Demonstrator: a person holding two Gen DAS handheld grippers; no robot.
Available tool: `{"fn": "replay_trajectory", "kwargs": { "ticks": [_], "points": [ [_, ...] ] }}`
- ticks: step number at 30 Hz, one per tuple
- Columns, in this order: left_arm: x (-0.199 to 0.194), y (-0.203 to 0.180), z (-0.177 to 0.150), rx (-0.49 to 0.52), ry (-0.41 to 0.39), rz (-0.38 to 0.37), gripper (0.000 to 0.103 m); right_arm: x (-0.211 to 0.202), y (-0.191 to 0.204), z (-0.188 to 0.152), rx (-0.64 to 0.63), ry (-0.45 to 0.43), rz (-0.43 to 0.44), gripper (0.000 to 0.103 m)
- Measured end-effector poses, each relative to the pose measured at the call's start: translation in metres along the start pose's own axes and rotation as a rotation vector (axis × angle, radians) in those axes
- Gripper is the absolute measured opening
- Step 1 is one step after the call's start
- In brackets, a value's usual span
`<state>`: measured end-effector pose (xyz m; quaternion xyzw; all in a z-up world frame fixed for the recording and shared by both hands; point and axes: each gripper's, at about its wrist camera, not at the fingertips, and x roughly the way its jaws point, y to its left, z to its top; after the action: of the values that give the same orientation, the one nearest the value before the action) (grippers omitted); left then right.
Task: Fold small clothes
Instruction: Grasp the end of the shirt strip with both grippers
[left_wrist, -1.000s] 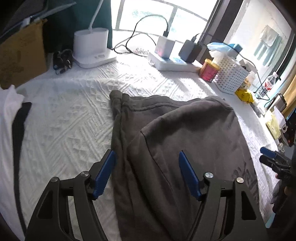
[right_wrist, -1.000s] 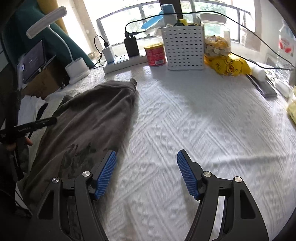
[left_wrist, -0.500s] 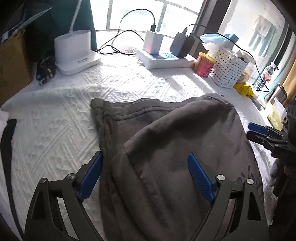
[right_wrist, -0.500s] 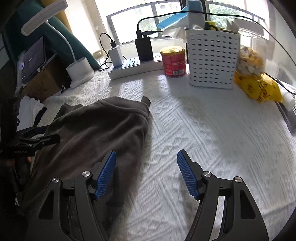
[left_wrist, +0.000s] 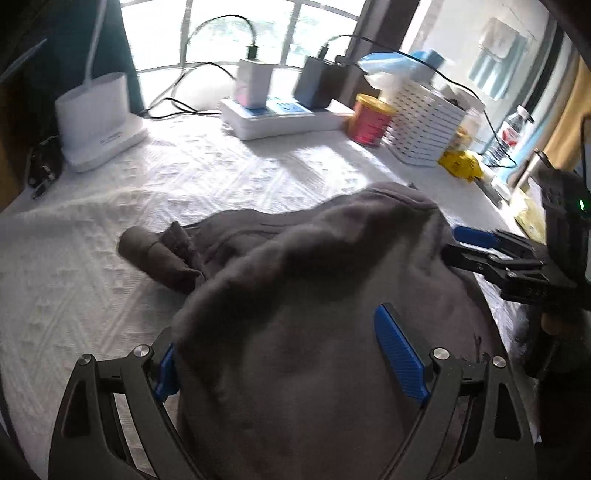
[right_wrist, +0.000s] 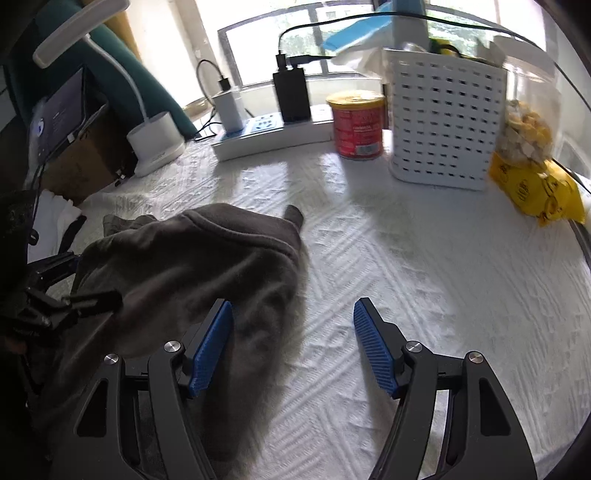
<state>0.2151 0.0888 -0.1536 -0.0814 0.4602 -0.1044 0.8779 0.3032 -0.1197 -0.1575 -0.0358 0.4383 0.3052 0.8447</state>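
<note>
A dark grey garment (left_wrist: 295, 280) lies humped on the white textured cover (left_wrist: 92, 266), with a rolled sleeve end (left_wrist: 155, 254) sticking out to the left. My left gripper (left_wrist: 284, 358) is open and straddles the near part of the cloth. Its left pad is half hidden behind the cloth's edge, and the right pad stands above the fabric. My right gripper (right_wrist: 291, 347) is open at the garment's (right_wrist: 207, 258) right edge, one pad over the cloth and the other over the bare cover. Each gripper also shows in the other's view: right gripper (left_wrist: 461, 245), left gripper (right_wrist: 85, 284).
Along the far edge stand a white lamp base (left_wrist: 96, 118), a power strip (left_wrist: 280, 118) with chargers and cables, a red can (right_wrist: 356, 123), a white perforated basket (right_wrist: 443, 122) and a yellow bag (right_wrist: 535, 192). A white garment (right_wrist: 55, 214) and a cardboard box (right_wrist: 81, 162) sit far left.
The grey garment went from lying flat to humped, its far edge drawn nearer. The left jaws widened. The right gripper moved left onto the garment's edge.
</note>
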Motion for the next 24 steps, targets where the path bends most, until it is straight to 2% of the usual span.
{"fn": "replay_trajectory", "kwargs": {
  "ticks": [4, 8, 9, 10, 11, 12, 13, 14, 15, 20, 24],
  "points": [
    [-0.002, 0.0, 0.0, -0.022, -0.016, -0.056, 0.087, 0.006, 0.016, 0.004, -0.06, -0.001, 0.002, 0.072],
    [-0.002, -0.005, -0.002, -0.006, -0.025, -0.07, 0.072, 0.01, 0.029, 0.009, -0.093, 0.006, 0.033, 0.071],
    [-0.002, -0.007, -0.003, 0.002, -0.026, -0.072, 0.067, 0.011, 0.032, 0.01, -0.103, 0.007, 0.038, 0.067],
    [-0.002, -0.008, -0.003, 0.006, -0.026, -0.074, 0.063, 0.011, 0.036, 0.01, -0.111, 0.008, 0.047, 0.057],
    [-0.002, -0.008, -0.004, 0.003, -0.026, -0.079, 0.054, 0.011, 0.039, 0.011, -0.117, 0.006, 0.045, 0.056],
    [-0.001, -0.008, -0.004, -0.003, -0.027, -0.088, 0.046, 0.011, 0.041, 0.011, -0.123, 0.009, 0.052, 0.047],
    [-0.001, -0.007, -0.004, -0.01, -0.028, -0.096, 0.046, 0.011, 0.044, 0.011, -0.128, 0.01, 0.064, 0.038],
    [-0.001, -0.007, -0.004, -0.009, -0.029, -0.096, 0.043, 0.01, 0.046, 0.011, -0.132, 0.011, 0.077, 0.034],
    [-0.001, -0.008, -0.004, -0.007, -0.025, -0.093, 0.031, 0.01, 0.048, 0.011, -0.138, 0.013, 0.086, 0.027],
    [-0.003, -0.021, -0.008, 0.055, -0.033, -0.036, 0.028, 0.005, 0.051, 0.008, -0.142, 0.012, 0.093, 0.017],
    [-0.008, -0.03, -0.012, 0.084, -0.049, -0.027, 0.025, -0.004, 0.056, 0.001, -0.151, -0.005, 0.072, 0.015]
  ]
}}
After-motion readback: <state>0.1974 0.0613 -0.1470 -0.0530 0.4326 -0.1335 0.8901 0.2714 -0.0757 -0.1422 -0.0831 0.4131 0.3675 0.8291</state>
